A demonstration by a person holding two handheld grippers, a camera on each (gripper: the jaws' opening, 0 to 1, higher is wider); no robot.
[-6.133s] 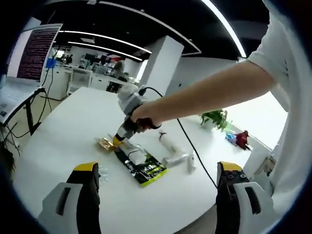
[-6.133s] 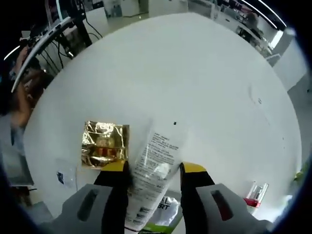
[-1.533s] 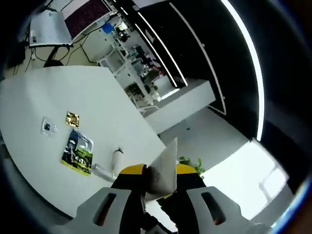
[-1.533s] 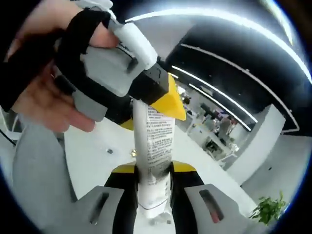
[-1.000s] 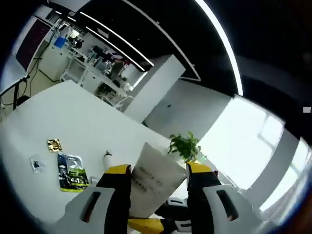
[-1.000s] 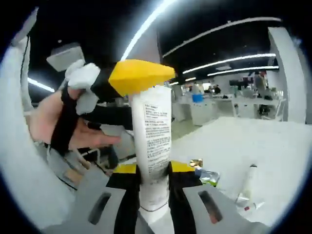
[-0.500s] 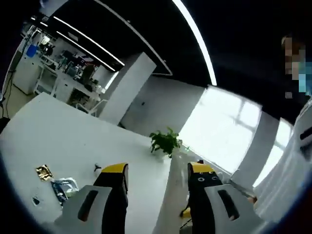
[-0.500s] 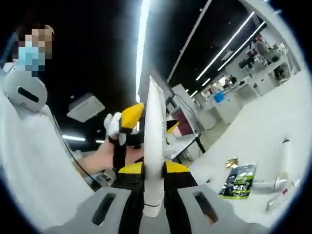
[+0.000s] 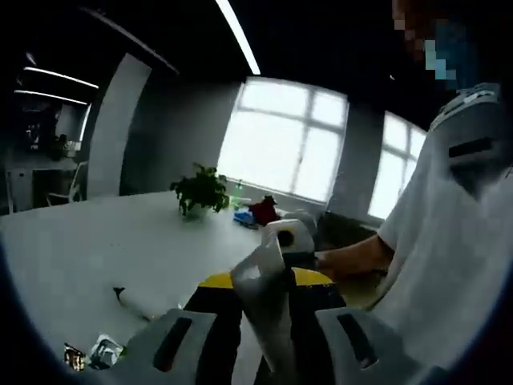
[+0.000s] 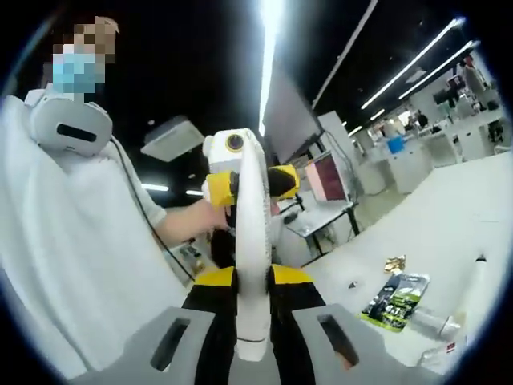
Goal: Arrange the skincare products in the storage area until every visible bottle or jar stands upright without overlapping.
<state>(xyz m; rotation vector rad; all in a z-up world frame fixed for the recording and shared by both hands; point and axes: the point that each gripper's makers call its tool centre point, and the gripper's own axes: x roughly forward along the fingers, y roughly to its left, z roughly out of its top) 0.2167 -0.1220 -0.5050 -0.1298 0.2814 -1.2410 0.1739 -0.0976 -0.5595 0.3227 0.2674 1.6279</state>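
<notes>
Aloft, both hand-held grippers, left (image 9: pixel 264 282) and right (image 10: pixel 253 277), pinching one white tube (image 10: pixel 251 241).

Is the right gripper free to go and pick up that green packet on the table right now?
Probably not. The right gripper is shut on a white tube, held up in the air, with the left gripper at its far end. The green packet lies unblocked on the table, but the tube must go first.

No lettering can be read anywhere. The green pouch (image 10: pixel 396 299) on the table (image 10: pixel 449 233) bears print, but it is too small to make out.
</notes>
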